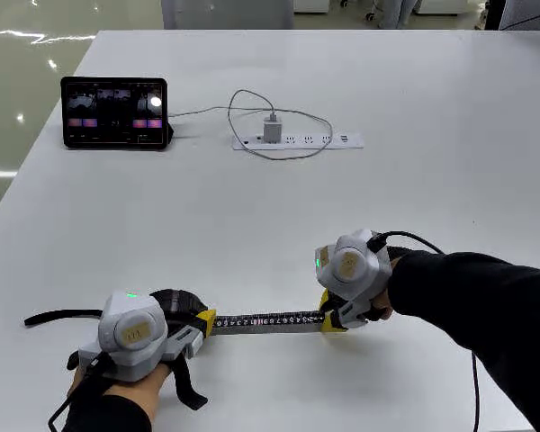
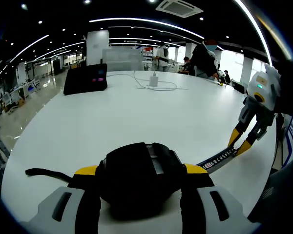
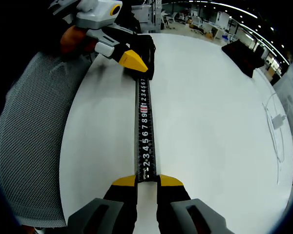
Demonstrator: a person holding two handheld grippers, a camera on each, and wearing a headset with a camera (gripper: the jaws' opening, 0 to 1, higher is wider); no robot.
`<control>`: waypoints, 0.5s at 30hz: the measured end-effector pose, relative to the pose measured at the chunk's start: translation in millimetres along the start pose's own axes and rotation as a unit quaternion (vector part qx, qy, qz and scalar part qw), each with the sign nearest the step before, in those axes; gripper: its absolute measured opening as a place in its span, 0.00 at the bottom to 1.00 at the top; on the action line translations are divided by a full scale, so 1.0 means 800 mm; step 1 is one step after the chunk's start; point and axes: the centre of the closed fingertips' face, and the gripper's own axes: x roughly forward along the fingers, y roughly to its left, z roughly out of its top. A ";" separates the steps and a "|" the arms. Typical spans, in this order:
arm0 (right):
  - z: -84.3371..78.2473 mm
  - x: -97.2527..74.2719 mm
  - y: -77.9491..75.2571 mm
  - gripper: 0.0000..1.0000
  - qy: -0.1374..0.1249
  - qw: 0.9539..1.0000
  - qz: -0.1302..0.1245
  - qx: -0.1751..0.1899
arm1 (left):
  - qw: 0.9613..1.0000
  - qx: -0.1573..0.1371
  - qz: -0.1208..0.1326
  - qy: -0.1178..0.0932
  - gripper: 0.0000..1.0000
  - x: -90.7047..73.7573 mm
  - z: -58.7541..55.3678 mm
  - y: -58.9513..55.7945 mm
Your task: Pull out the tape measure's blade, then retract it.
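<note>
Head view: left gripper (image 1: 196,326) is clamped on the black tape measure case (image 1: 175,304), low left on the white bench (image 1: 252,207). Blade (image 1: 268,320) is out and lies flat on the bench. It runs right from the case to the right gripper (image 1: 333,320), whose yellow tips pinch the blade's free end. Black strap (image 1: 58,317) trails left from the case. Far side of the bench: tablet (image 1: 114,112) standing with its screen lit, power strip (image 1: 297,141) with a white charger (image 1: 272,130) plugged in, thin cable (image 1: 198,112) between tablet and charger.

Left gripper view: case sits between the two yellow-tipped jaws, both touching its sides. Blade exits right toward the right gripper, which comes in from the right edge and is closed on the blade end. Strap lies on the bench to the left.

Right gripper view: jaws are squeezed onto the blade tip. Markings are readable, low numbers nearest the jaws. Blade runs straight up the view to the case, gripped by the left gripper at the top. Grey mesh surface (image 3: 29,136) sits left of the bench edge.
</note>
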 end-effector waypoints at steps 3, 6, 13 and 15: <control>0.001 0.000 0.000 0.11 -0.001 1.000 -0.001 -0.001 | 1.000 0.000 0.000 0.000 0.61 0.000 0.000 0.000; 0.003 0.001 0.000 0.11 -0.002 1.000 -0.002 -0.004 | 1.000 0.000 0.000 0.000 0.61 0.000 0.000 0.000; 0.007 0.003 0.000 0.11 -0.007 1.000 -0.002 0.000 | 1.000 0.000 0.000 0.000 0.61 -0.001 0.000 0.000; 0.008 0.003 0.000 0.11 -0.008 1.000 -0.002 0.001 | 1.000 0.000 0.000 0.000 0.61 -0.001 0.000 -0.001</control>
